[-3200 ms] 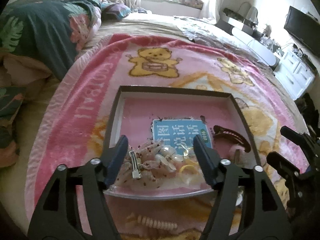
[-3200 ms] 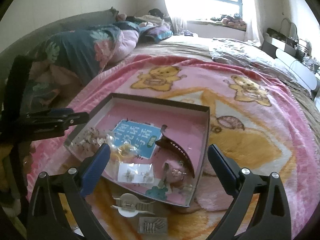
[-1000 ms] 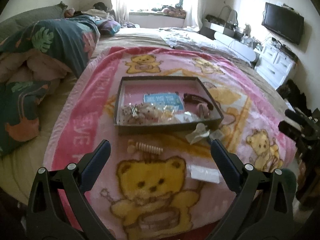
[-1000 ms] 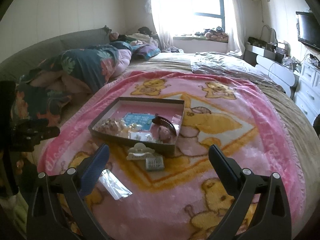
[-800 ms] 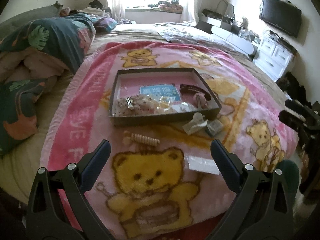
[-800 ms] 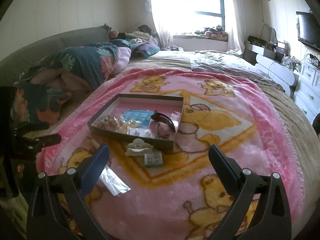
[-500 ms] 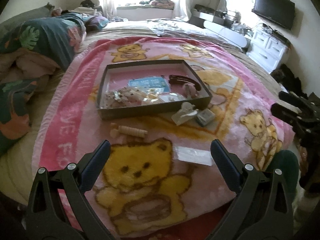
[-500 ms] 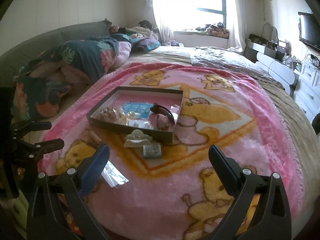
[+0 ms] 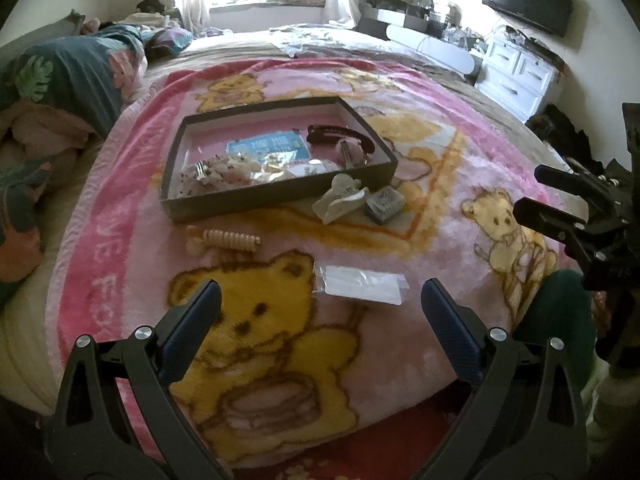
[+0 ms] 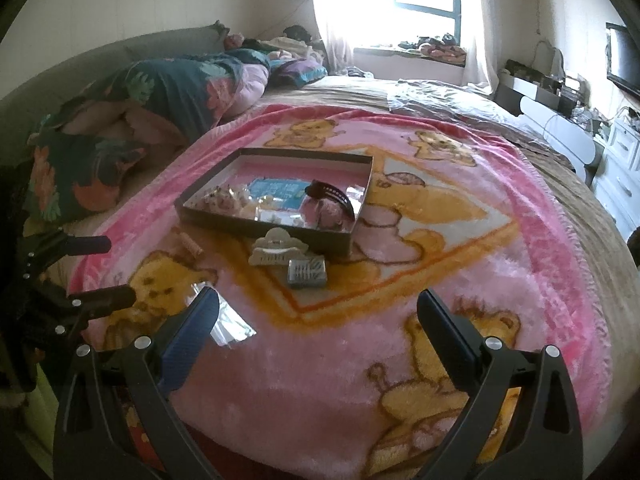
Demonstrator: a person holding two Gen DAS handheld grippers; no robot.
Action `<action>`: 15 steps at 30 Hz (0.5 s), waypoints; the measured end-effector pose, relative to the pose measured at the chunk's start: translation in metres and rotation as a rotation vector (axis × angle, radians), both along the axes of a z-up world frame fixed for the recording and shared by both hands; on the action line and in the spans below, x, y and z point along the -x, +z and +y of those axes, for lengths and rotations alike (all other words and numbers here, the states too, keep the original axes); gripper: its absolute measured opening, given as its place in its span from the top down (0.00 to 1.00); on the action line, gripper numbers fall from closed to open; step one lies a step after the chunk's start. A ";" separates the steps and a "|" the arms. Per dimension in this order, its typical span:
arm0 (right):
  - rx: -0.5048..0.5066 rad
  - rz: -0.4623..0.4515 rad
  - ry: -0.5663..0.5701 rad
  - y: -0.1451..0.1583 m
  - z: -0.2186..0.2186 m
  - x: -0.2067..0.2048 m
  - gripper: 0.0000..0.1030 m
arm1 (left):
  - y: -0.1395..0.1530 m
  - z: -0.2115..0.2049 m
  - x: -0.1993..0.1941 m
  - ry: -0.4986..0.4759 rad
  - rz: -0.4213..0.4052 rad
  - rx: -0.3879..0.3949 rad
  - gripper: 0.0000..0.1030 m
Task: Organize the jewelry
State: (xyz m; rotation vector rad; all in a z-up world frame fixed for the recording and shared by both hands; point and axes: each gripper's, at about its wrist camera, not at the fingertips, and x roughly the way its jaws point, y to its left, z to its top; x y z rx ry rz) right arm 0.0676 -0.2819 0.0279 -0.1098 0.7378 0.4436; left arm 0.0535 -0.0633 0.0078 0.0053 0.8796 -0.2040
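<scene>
the right gripper (image 10: 318, 316) hangs wide apart over the blanket (image 10: 460, 272), near whose middle a tray (image 10: 280, 232) holds what look like hair clips.

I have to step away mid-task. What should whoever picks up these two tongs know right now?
Left tongs: open, empty, hanging above the blanket.
Right tongs: open, empty.
Done: box holds the dark hair clip, blue card and bagged pieces.
Left: cream claw clip, grey comb clip, beige spiral clip and clear packet lie on the blanket outside the box.
</scene>
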 end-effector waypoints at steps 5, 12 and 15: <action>-0.004 0.025 -0.021 -0.008 -0.006 -0.005 0.04 | -0.015 -0.007 -0.003 -0.019 0.035 -0.006 0.09; -0.033 0.058 -0.039 -0.016 -0.013 -0.018 0.04 | -0.036 -0.026 -0.012 -0.074 0.069 -0.025 0.09; -0.036 0.074 -0.033 -0.020 -0.012 -0.025 0.04 | -0.049 -0.036 -0.019 -0.095 0.085 -0.045 0.09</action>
